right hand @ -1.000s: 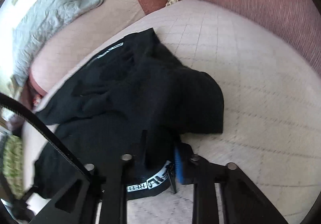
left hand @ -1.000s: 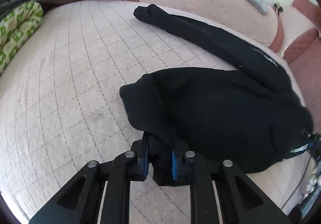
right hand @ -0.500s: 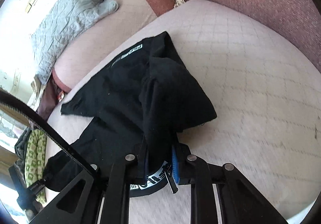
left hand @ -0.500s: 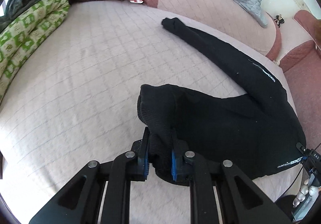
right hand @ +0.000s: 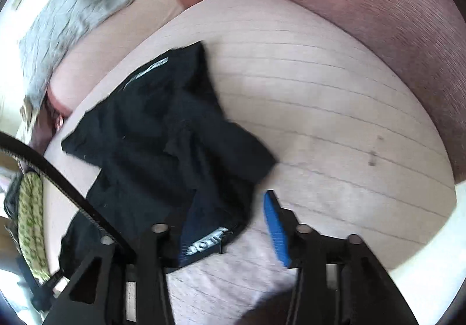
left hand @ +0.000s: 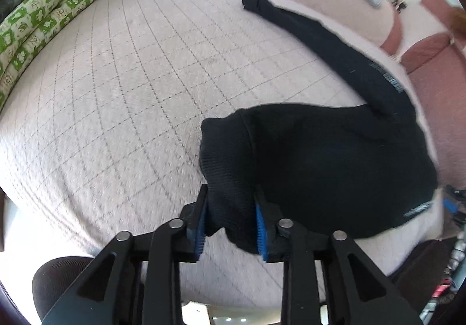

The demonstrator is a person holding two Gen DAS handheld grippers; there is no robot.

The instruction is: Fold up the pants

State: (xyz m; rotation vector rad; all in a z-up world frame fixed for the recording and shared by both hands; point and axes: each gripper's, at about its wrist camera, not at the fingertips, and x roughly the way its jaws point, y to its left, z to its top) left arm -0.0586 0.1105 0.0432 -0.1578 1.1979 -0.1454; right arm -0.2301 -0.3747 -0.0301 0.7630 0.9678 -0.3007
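Black pants (left hand: 335, 168) lie half-folded at the bed's (left hand: 116, 92) near edge; left gripper (left hand: 230, 220) loosening around the cuff, right gripper (right hand: 227, 223) open, one leg unfolded.

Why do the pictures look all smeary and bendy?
Left wrist view: the fisheye lens bends the quilted bed into a bulge, its near edge is smeared, and the black pants are fairly sharp. Right wrist view: blurrier all over, with the grey blanket streaked and bright glare washing out the corners.
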